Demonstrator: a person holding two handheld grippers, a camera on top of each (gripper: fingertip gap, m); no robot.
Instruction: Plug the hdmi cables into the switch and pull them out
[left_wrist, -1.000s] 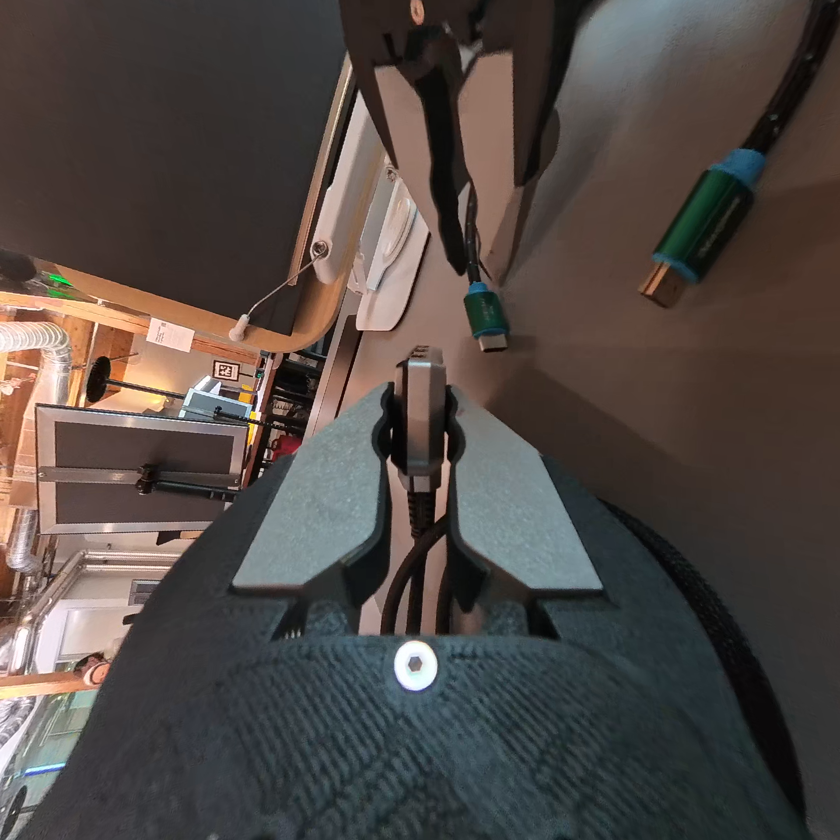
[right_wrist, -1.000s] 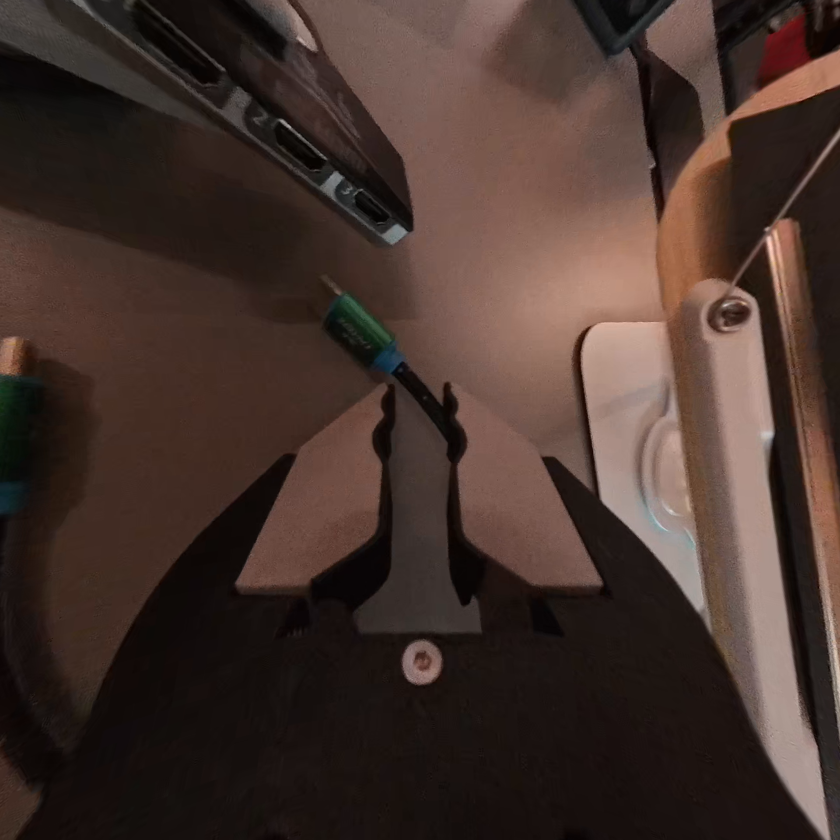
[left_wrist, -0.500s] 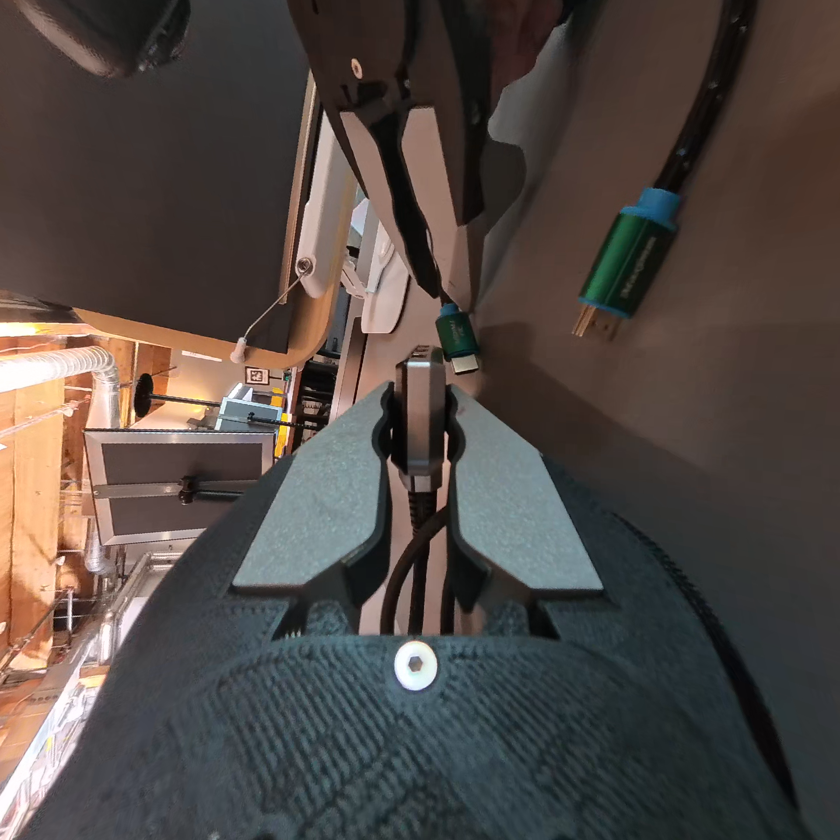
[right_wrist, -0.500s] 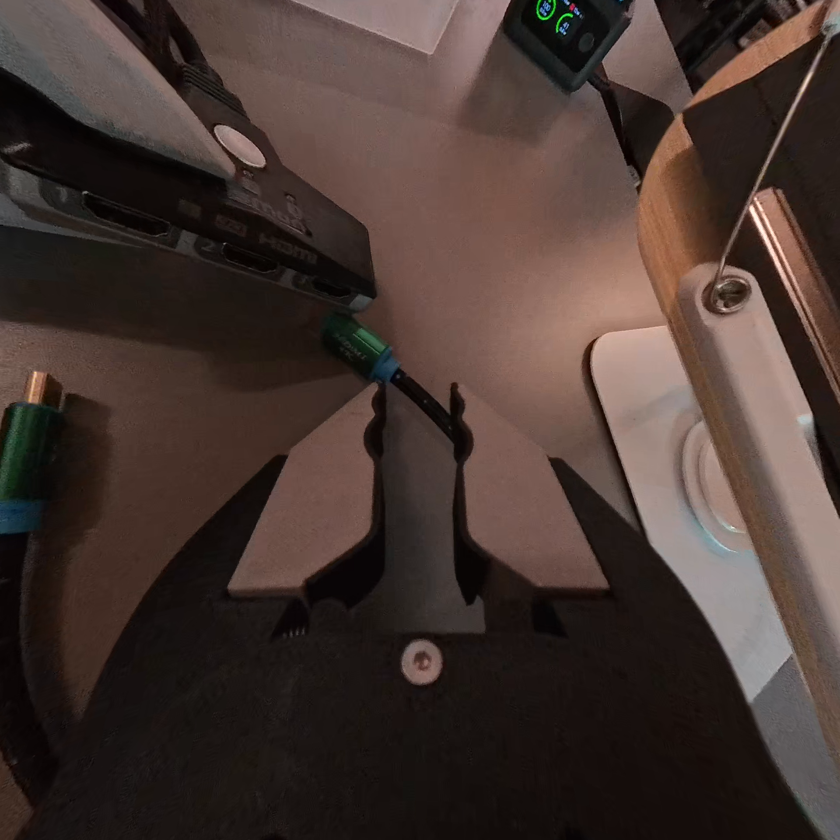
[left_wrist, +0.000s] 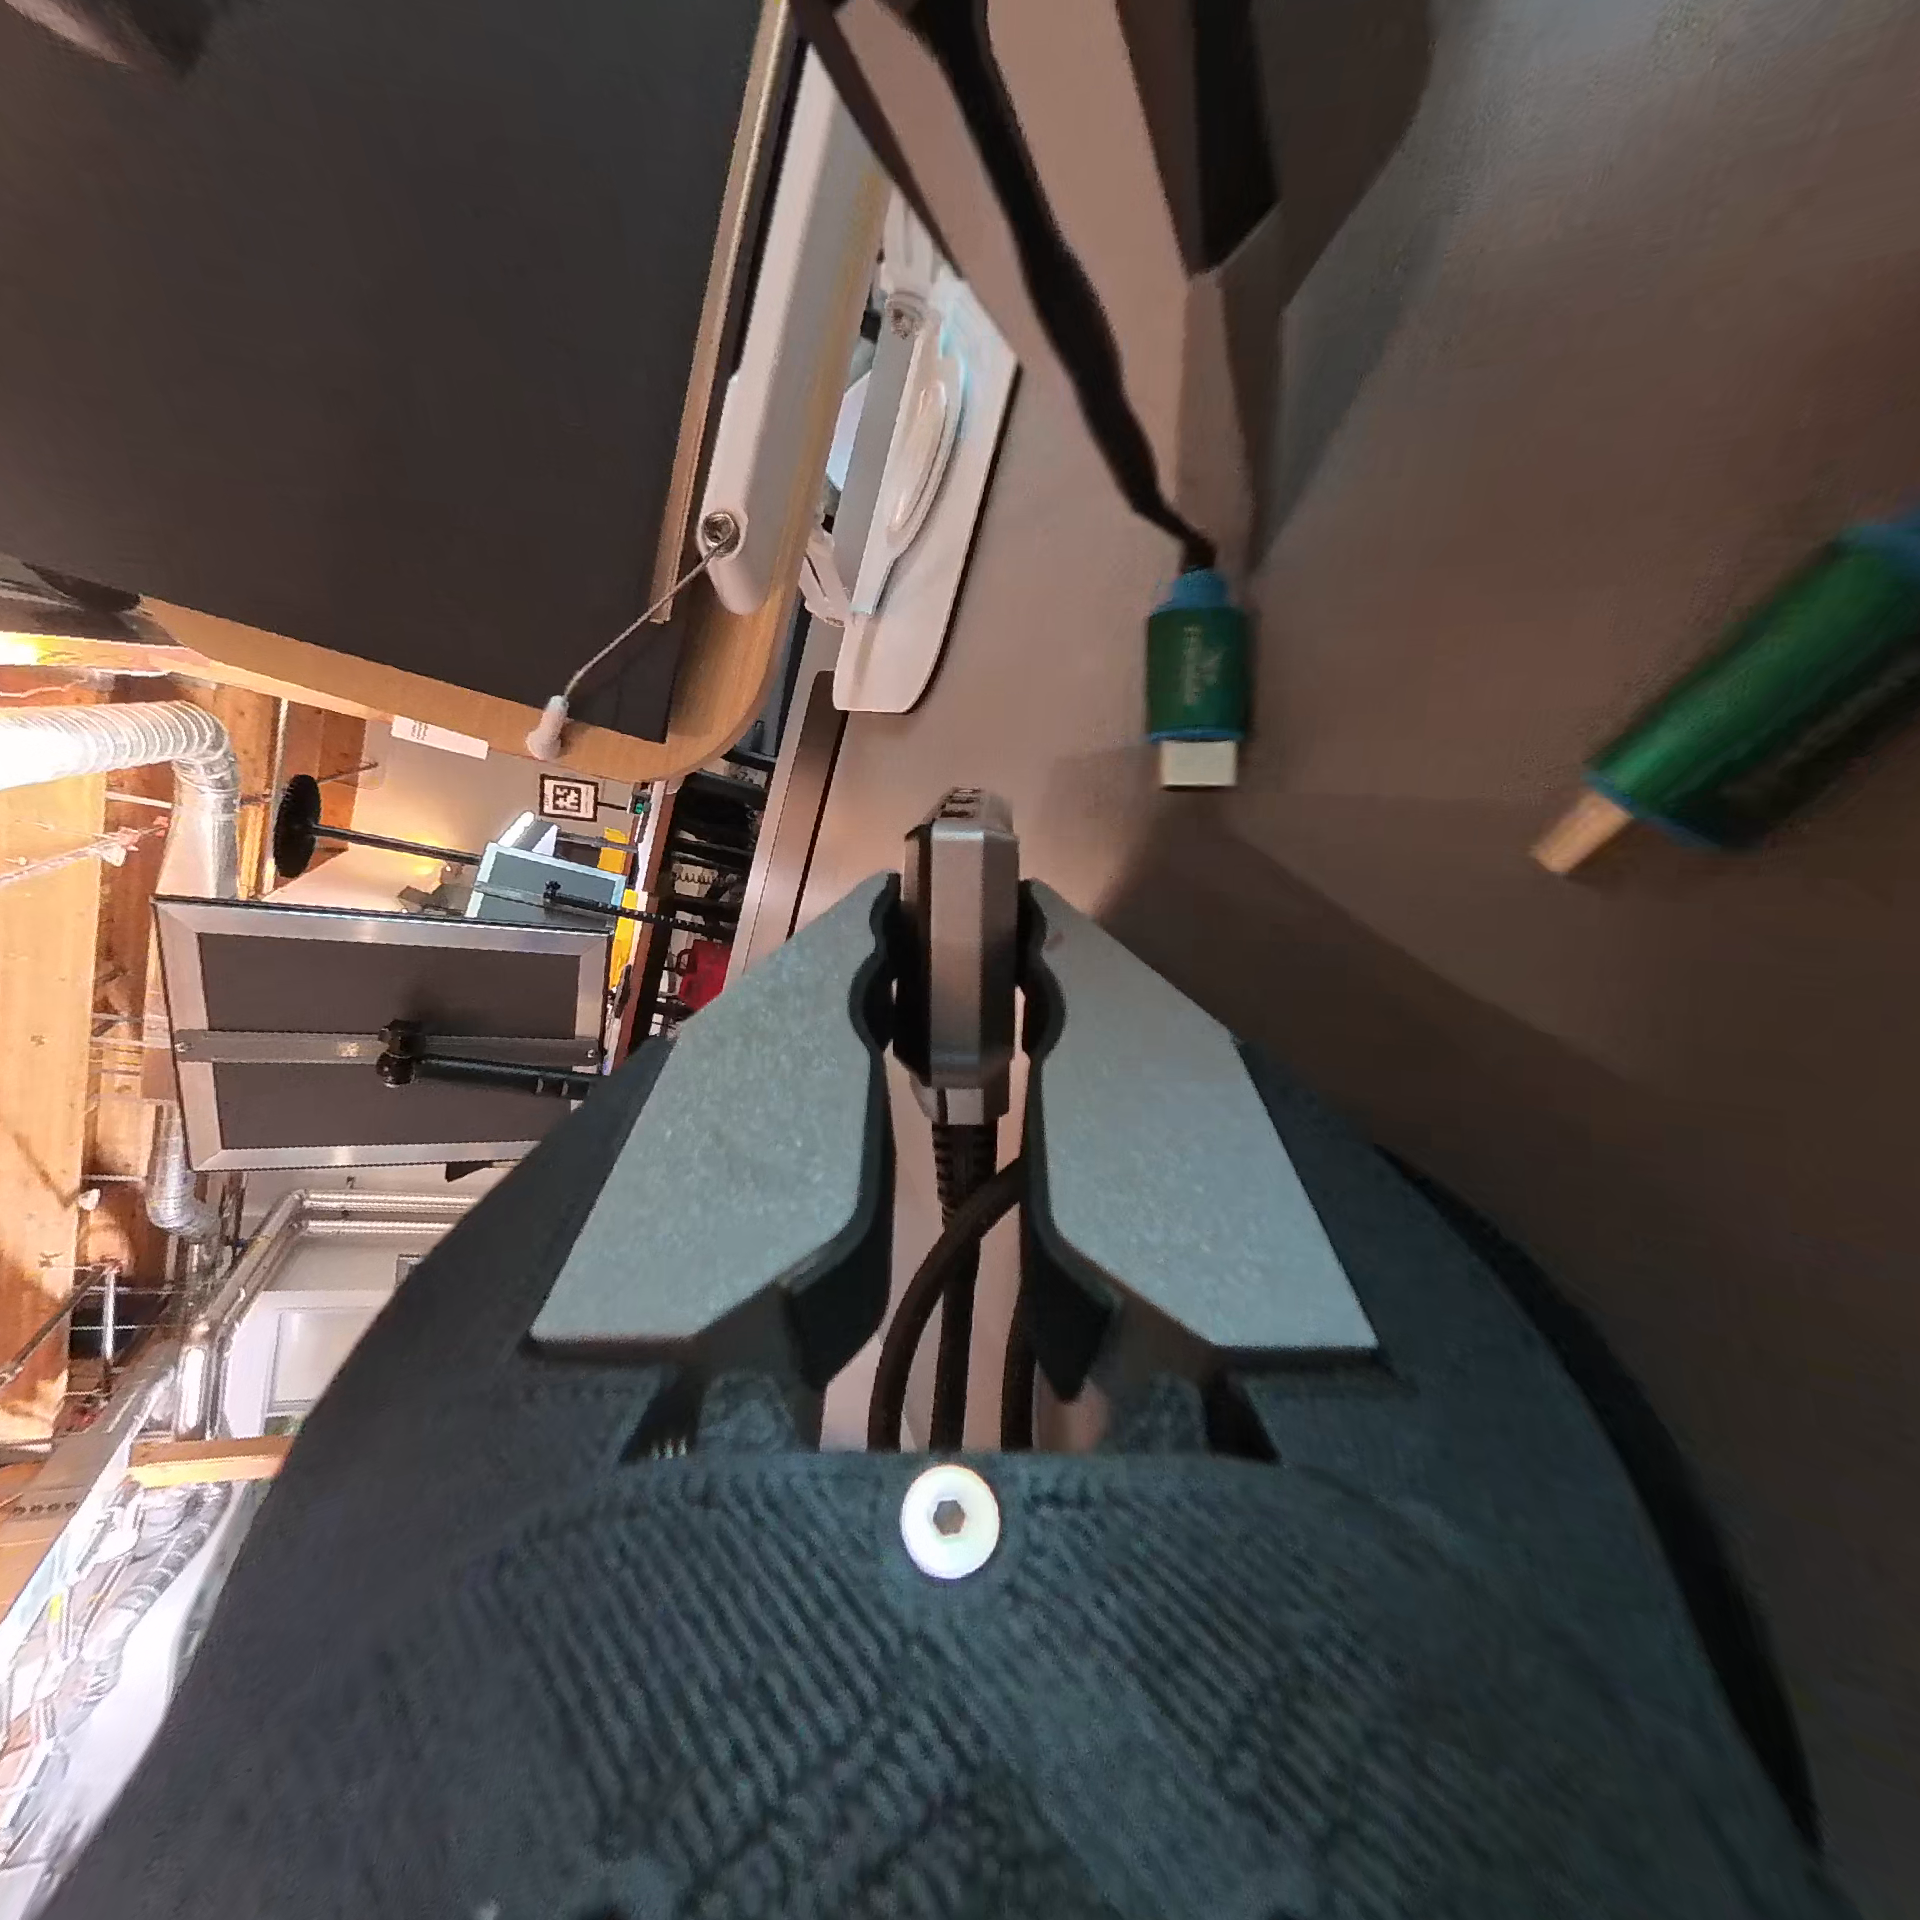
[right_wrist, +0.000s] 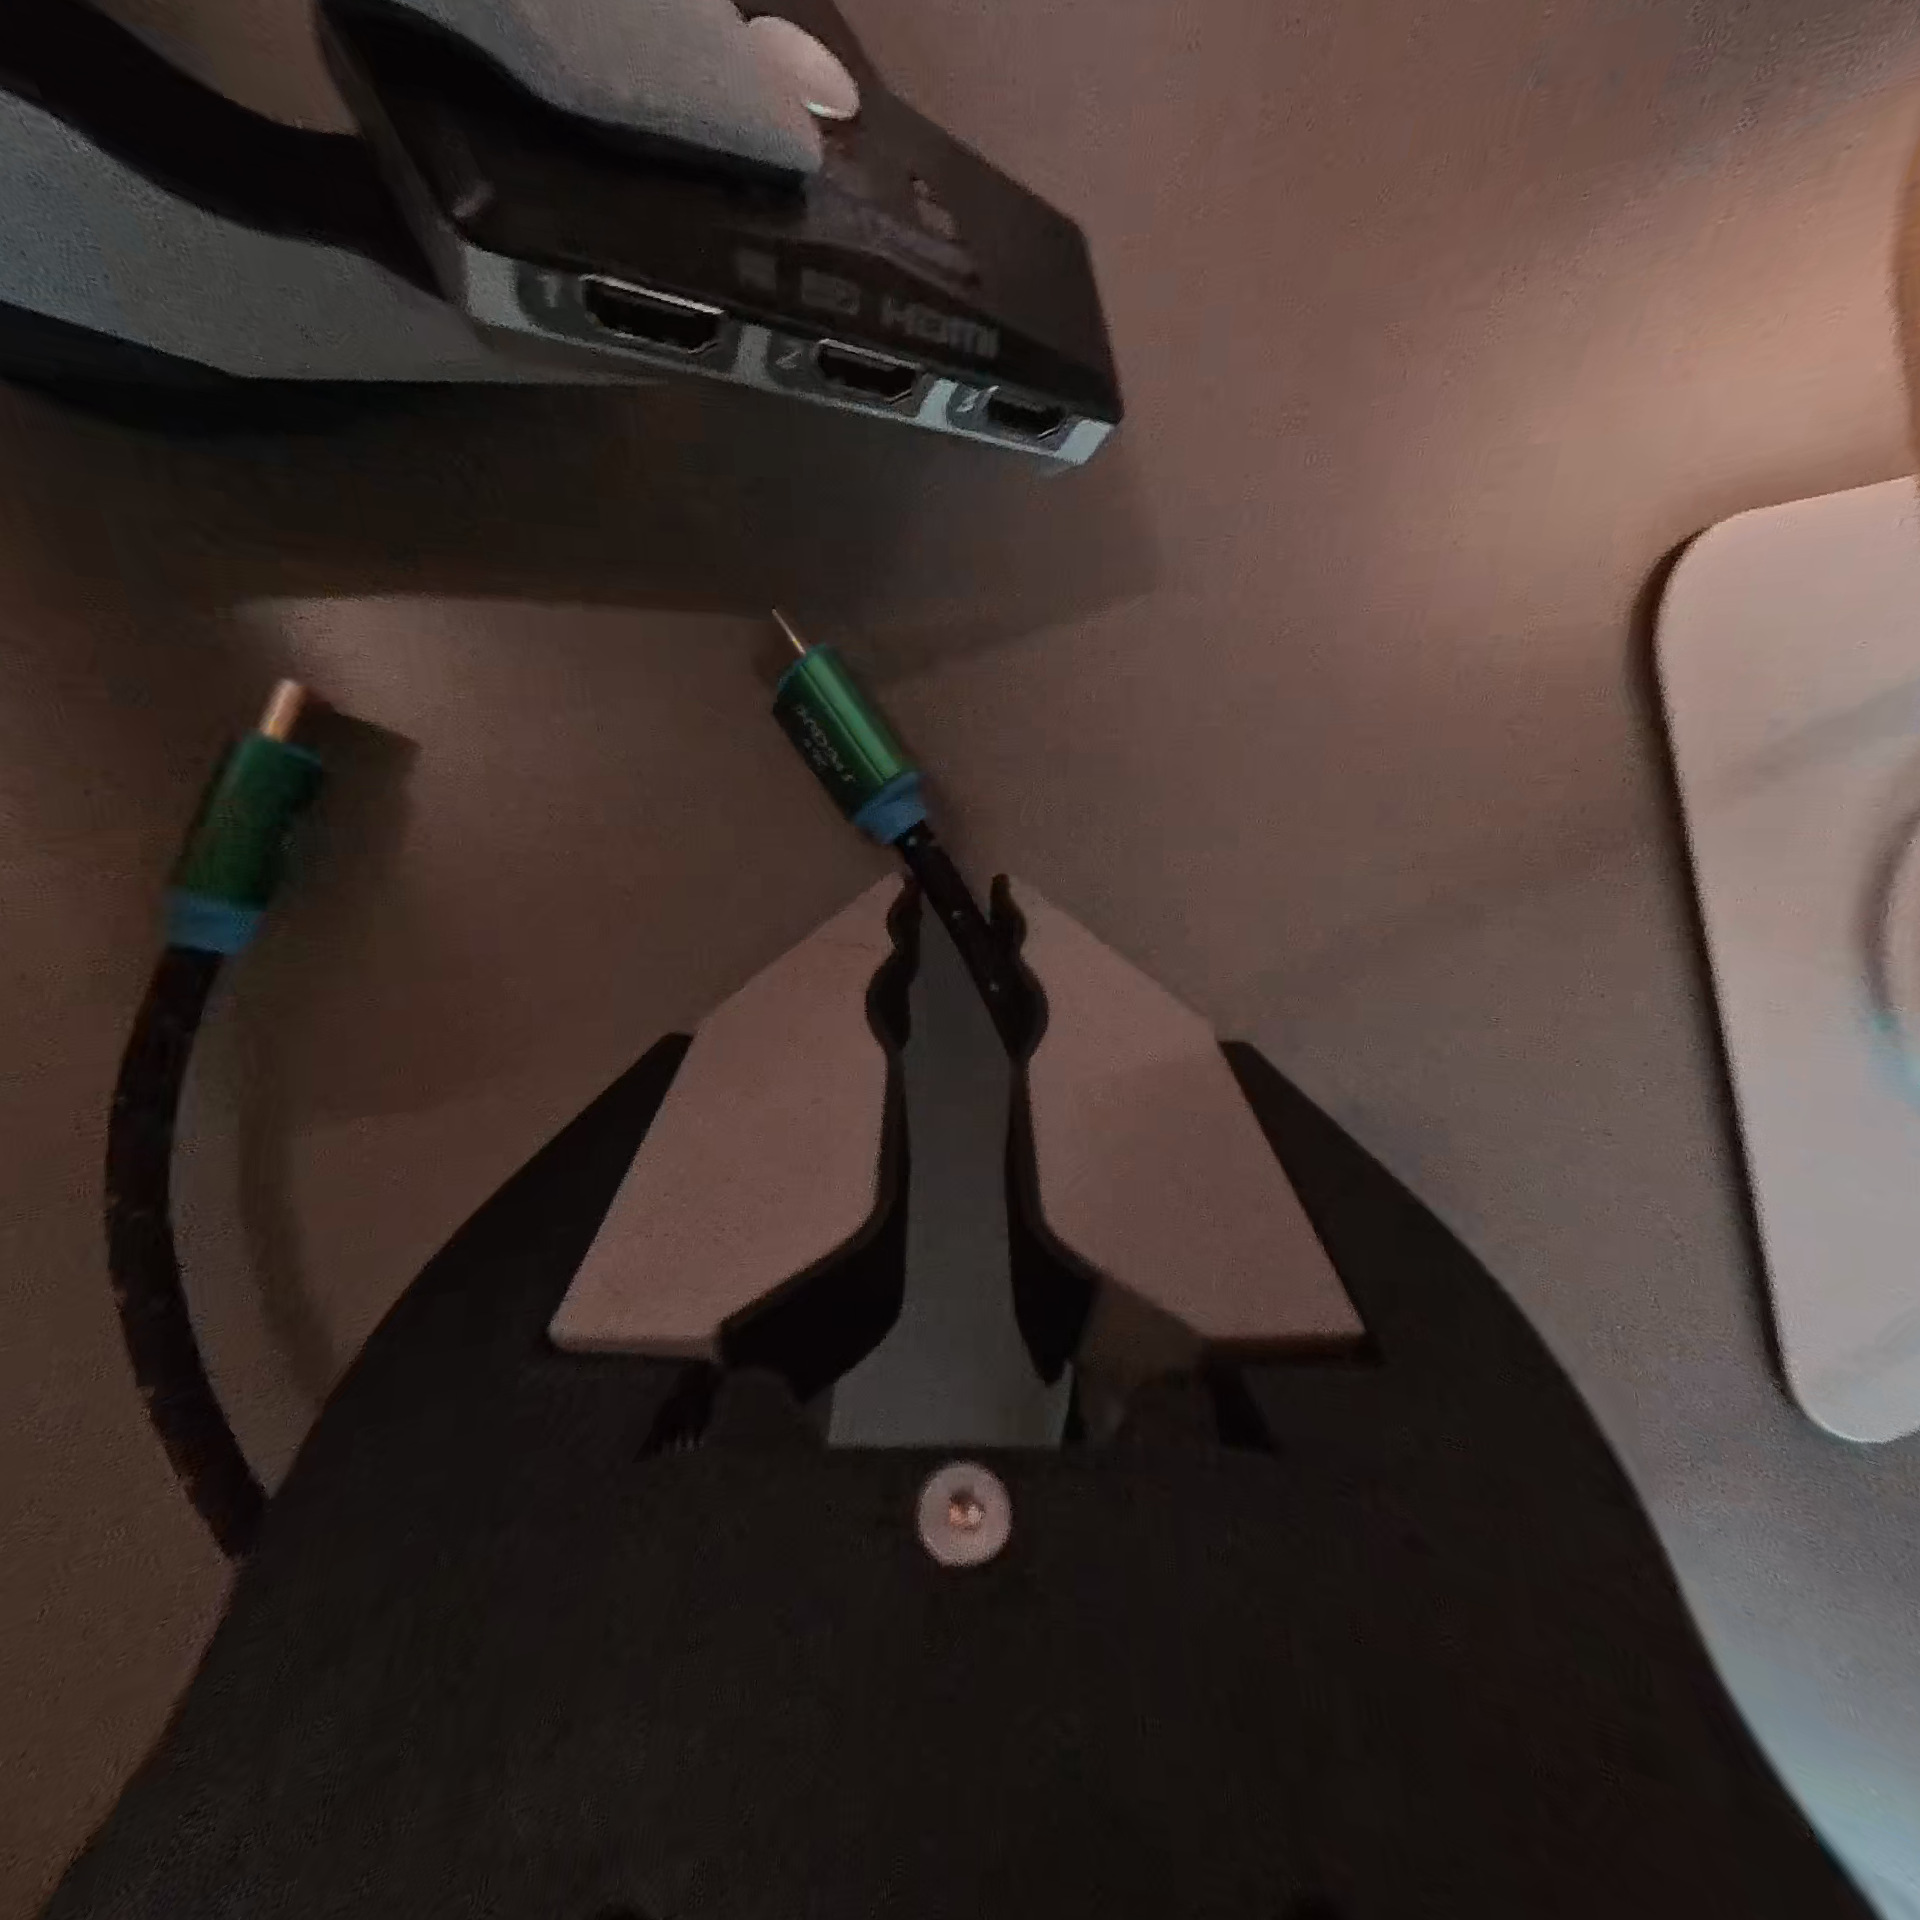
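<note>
My left gripper (left_wrist: 961, 914) is shut on the grey HDMI switch (left_wrist: 961, 966), seen edge-on, with its black cable running back between the fingers. In the right wrist view the switch (right_wrist: 790, 249) shows three empty ports facing me. My right gripper (right_wrist: 956, 914) is shut on the black braided cable just behind a green HDMI plug (right_wrist: 847, 738). That plug points at the switch, a short way off it. It also shows in the left wrist view (left_wrist: 1195, 675). A second green plug (right_wrist: 244, 821) lies on the table to the left, and also shows in the left wrist view (left_wrist: 1766, 738).
A white pad (right_wrist: 1787, 935) lies on the grey-brown table (right_wrist: 1351, 520) to the right. A dark monitor (left_wrist: 364, 312) with a wood-coloured edge stands behind the pad. A workshop room shows beyond the table edge.
My right gripper has drawn back with the green plug, from touching the switch's third port to a clear gap. My left gripper still holds the switch.
</note>
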